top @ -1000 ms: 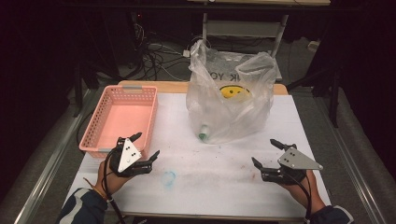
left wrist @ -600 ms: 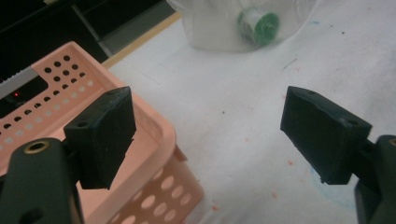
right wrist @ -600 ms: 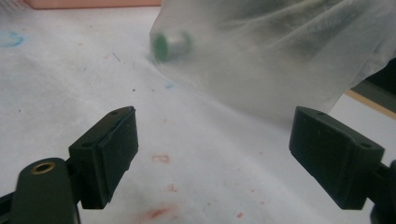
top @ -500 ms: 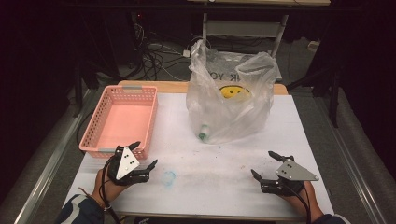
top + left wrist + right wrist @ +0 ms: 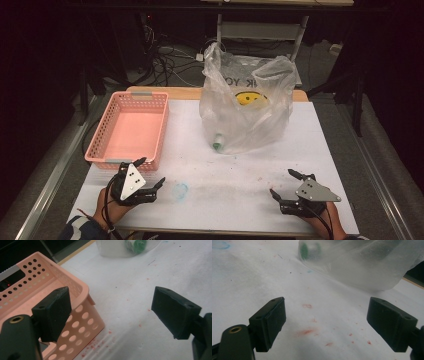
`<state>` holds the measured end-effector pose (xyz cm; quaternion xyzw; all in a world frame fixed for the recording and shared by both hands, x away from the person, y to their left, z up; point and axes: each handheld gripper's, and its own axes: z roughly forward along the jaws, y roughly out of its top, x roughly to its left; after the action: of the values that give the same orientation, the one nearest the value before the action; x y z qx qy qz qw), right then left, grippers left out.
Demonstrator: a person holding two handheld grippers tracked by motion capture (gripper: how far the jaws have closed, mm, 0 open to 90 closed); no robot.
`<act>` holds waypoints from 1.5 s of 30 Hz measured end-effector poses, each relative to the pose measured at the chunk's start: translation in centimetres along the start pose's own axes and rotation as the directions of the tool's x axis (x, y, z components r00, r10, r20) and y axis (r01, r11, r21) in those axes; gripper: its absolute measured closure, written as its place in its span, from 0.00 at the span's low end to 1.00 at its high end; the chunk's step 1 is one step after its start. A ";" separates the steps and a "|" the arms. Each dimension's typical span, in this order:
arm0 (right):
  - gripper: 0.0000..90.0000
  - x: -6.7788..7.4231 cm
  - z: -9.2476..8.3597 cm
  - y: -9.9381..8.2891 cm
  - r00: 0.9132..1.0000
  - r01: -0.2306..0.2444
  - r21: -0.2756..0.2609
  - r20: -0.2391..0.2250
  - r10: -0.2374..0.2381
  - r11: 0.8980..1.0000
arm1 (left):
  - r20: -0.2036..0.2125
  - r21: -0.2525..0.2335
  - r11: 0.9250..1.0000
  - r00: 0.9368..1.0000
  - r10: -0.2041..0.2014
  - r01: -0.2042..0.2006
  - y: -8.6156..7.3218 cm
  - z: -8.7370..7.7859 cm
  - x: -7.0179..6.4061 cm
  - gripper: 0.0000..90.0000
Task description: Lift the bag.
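Light falls from above onto the white table [image 5: 250, 165], which reads bright while everything around the table sinks into near black. The high view is soft and grainy, with a warm, slightly reddish cast. The clear plastic bag [image 5: 245, 107] on the table catches pale glare along its creases. In the right gripper view the bag [image 5: 362, 262] looks hazy and out of focus, and soft shadow darkens the table near the bottom edge. The left gripper view renders the pink basket [image 5: 75, 322] fairly sharply.
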<state>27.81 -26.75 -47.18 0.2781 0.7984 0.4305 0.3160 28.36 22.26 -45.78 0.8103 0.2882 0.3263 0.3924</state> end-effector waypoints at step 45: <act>0.18 0.2 0.0 0.5 1.000 0.023 -0.006 -0.010 -0.023 1.000 | 0.009 -0.007 1.000 1.000 -0.016 0.016 0.1 0.0 0.6 0.18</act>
<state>27.77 -26.34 -46.84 0.2659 0.8020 0.4304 0.3176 28.71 22.66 -45.53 0.8079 0.2916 0.3205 0.3994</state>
